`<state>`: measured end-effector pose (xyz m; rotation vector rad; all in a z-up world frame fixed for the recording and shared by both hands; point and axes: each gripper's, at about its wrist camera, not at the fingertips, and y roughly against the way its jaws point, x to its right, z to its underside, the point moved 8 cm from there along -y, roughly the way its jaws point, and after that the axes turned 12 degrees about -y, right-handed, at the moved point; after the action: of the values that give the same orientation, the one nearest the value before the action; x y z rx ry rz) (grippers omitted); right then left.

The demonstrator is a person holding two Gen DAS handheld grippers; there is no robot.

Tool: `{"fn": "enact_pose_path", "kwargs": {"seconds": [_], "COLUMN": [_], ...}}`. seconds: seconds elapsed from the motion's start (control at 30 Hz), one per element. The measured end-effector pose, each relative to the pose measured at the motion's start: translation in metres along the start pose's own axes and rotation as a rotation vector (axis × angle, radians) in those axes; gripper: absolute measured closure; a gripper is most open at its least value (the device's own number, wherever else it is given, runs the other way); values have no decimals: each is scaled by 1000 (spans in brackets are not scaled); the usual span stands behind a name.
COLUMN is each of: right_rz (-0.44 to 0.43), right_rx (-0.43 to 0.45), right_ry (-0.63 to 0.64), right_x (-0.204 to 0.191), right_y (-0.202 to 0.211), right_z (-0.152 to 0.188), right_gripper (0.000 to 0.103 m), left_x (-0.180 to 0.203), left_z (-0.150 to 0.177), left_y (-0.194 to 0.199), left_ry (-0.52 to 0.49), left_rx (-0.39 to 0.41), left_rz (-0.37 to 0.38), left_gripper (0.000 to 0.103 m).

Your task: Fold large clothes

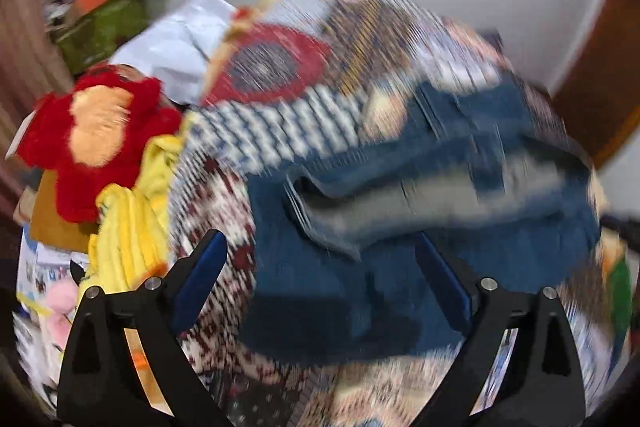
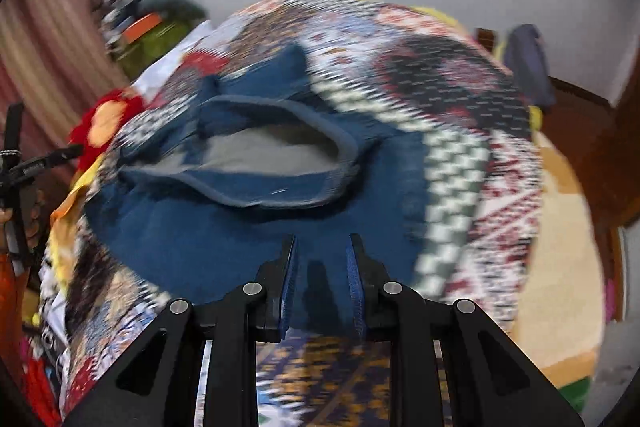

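A blue garment with a grey lining [image 1: 360,267] lies spread on a patterned bedspread [image 1: 280,135]. In the right wrist view the garment [image 2: 224,239] shows its grey-lined neck opening [image 2: 268,153] facing up. My left gripper [image 1: 320,247] is open wide and empty, just above the garment's left part. My right gripper [image 2: 322,243] has its jaws a narrow gap apart, with nothing between them, over the garment's near hem. Both views are motion-blurred.
A red and orange plush toy [image 1: 96,135] and yellow cloth [image 1: 132,227] lie at the bed's left edge. A green cluttered pile [image 2: 148,27] stands at the back left. The patterned bedspread [image 2: 460,131] covers the bed. A wooden door [image 1: 600,83] is at the right.
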<state>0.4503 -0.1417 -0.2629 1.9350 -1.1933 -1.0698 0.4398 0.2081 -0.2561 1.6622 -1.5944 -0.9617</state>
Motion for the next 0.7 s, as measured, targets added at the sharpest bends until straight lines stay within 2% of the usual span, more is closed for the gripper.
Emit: {"fn": "enact_pose_path", "kwargs": {"seconds": [0.13,0.23,0.33,0.47,0.57,0.7], "right_rz": [-34,-15,6,33,82,186], "right_rx": [-68,-115,-120,-128,-67,76], "right_ry": [8,7,54,80,111,122], "right_x": [-22,-29,-37,-41,-39,-32], "right_y": [-30,-53,-68,-90,-96,-98], "right_z": [11,14,10,-12,-43,-90], "right_gripper": [83,83,83,83,83,83], "left_x": [25,34,36,19,-7,-31], "left_z": [29,40,33,7,-19,-51], "left_y": [-26,-47,-67,-94,-108,-115], "left_ry": [-119,-145,-125,-116,-55,34], "left_rx": [-71,-111,-124,-129,-119,-75], "left_rz": [-35,-31,1,-58,-105,-69], "left_gripper": [7,7,7,7,7,4]}}
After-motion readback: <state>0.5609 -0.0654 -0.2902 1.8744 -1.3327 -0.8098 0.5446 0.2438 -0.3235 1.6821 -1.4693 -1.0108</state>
